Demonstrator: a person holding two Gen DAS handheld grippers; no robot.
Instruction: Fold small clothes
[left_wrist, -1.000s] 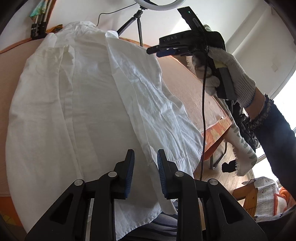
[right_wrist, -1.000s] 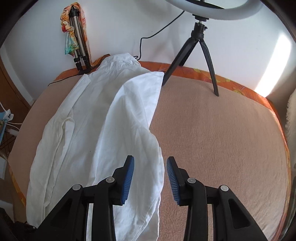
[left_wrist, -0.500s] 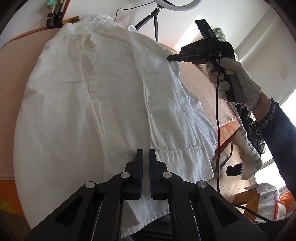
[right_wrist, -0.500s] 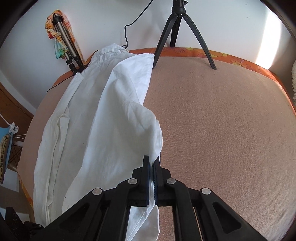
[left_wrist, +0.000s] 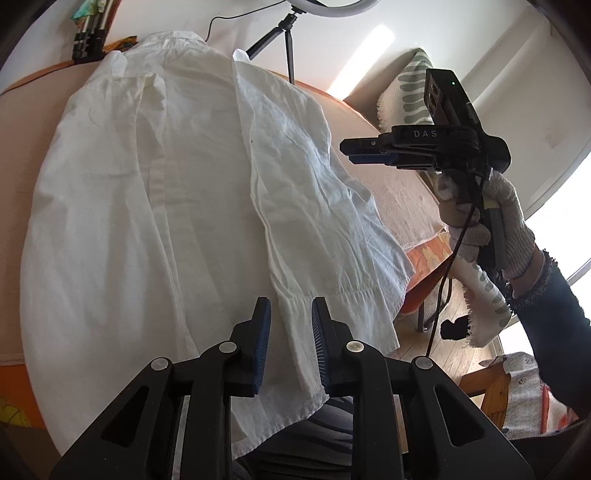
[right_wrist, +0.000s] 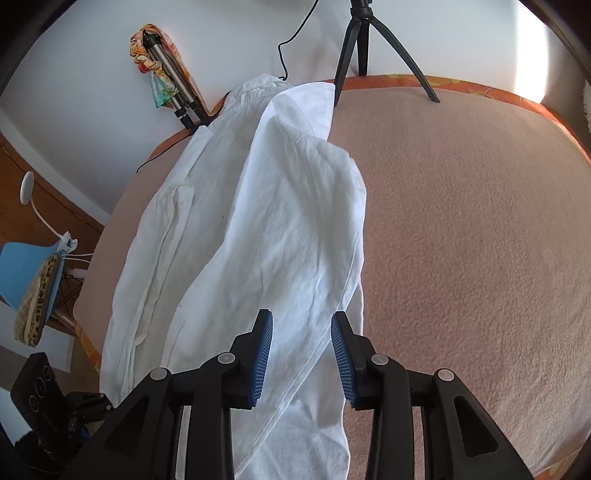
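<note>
A white long-sleeved shirt (left_wrist: 192, 206) lies flat on the peach table cover (right_wrist: 461, 229), collar at the far end, its right side and sleeve (left_wrist: 314, 192) folded over the body. It also shows in the right wrist view (right_wrist: 280, 229). My left gripper (left_wrist: 289, 314) is open just above the sleeve cuff at the near hem, empty. My right gripper (right_wrist: 301, 332) is open over the folded sleeve's near end, empty. In the left wrist view the right gripper (left_wrist: 369, 151) hovers above the shirt's right edge, held by a gloved hand (left_wrist: 491, 221).
A ring-light tripod (right_wrist: 364, 48) stands at the table's far edge. A folded tripod with a colourful cloth (right_wrist: 166, 85) leans on the wall at far left. A chair with a patterned towel (left_wrist: 410, 96) stands to the right of the table. A blue chair (right_wrist: 29, 273) stands at left.
Both grippers were shut half a second ago and have opened. Both have pulled back and risen a little; the folded sleeve lies released on the shirt.
</note>
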